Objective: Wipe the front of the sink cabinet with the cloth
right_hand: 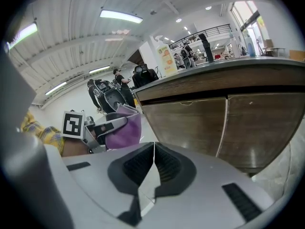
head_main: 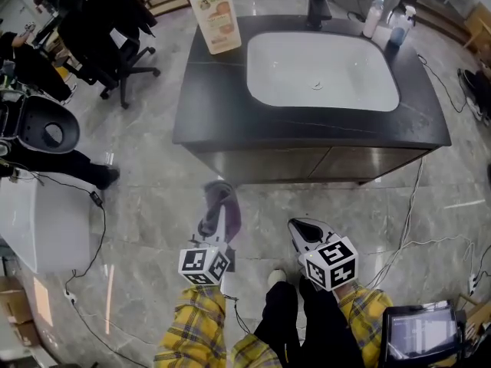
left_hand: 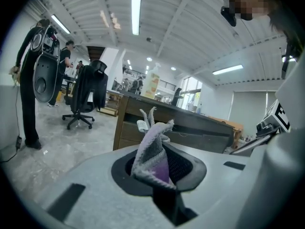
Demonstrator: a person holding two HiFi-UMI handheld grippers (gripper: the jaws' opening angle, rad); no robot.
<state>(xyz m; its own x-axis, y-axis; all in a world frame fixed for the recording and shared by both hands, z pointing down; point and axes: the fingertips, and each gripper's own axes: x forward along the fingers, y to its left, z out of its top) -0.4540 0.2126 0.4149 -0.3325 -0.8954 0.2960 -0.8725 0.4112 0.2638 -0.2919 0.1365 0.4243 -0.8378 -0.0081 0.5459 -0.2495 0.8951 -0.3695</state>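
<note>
Purple-grey cloth (left_hand: 152,157) pinched in my left gripper (head_main: 218,219), jaws clamped on it, low over floor (head_main: 146,205), near sink cabinet (head_main: 307,164) front, not touching. My right gripper (right_hand: 153,165) alongside, jaws pressed together, nothing between them

Most of the sink cabinet front (head_main: 307,165) under the countertop (head_main: 207,98) overhang; bottle (head_main: 215,14) cap beyond the top edge.

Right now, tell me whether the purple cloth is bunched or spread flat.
Bunched: the purple cloth sticks up crumpled, pinched in the left gripper.
</note>
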